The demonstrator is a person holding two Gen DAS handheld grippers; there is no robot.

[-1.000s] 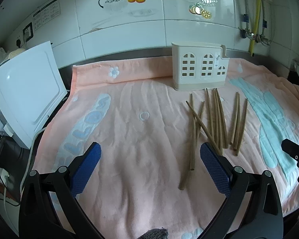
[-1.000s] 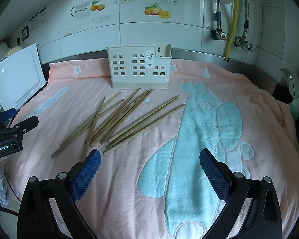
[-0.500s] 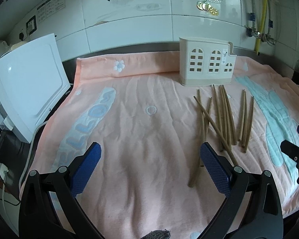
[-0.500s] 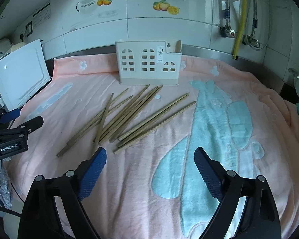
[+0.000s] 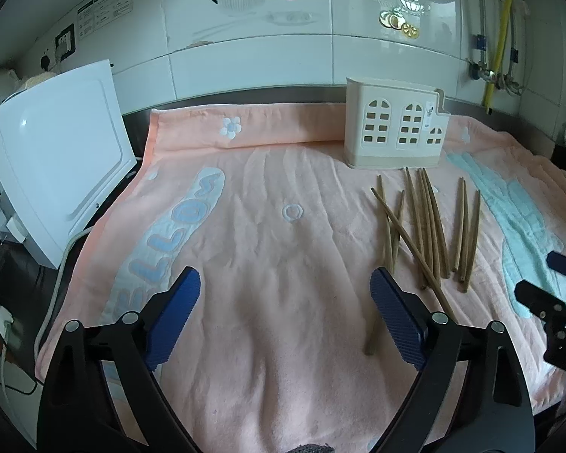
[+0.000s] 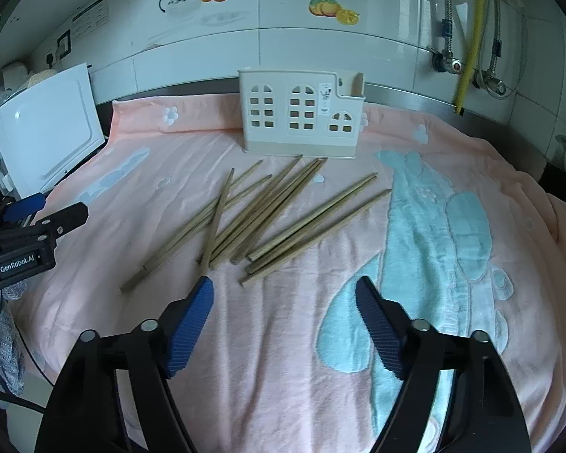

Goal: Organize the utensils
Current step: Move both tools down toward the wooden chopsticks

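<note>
Several wooden chopsticks (image 6: pixel 268 215) lie loose on a pink towel (image 6: pixel 283 358), in front of a cream utensil holder (image 6: pixel 302 115) with window cut-outs. In the left wrist view the chopsticks (image 5: pixel 426 226) lie right of centre and the holder (image 5: pixel 396 132) stands behind them. My left gripper (image 5: pixel 285 319) is open and empty, left of the chopsticks' near ends. My right gripper (image 6: pixel 285 321) is open and empty, just short of the chopsticks' near ends. The left gripper also shows in the right wrist view (image 6: pixel 41 211), and the right gripper in the left wrist view (image 5: pixel 543 279).
A white appliance (image 5: pixel 53 173) stands off the towel's left edge, with cables below it. A tiled wall with pipes (image 6: pixel 471 30) runs behind the holder. The towel has a blue print (image 6: pixel 434 264) on its right side.
Both grippers have narrowed a little but stay open. The right gripper has moved forward and left toward the chopsticks. The left gripper's view has shifted left, so the chopsticks sit further right.
</note>
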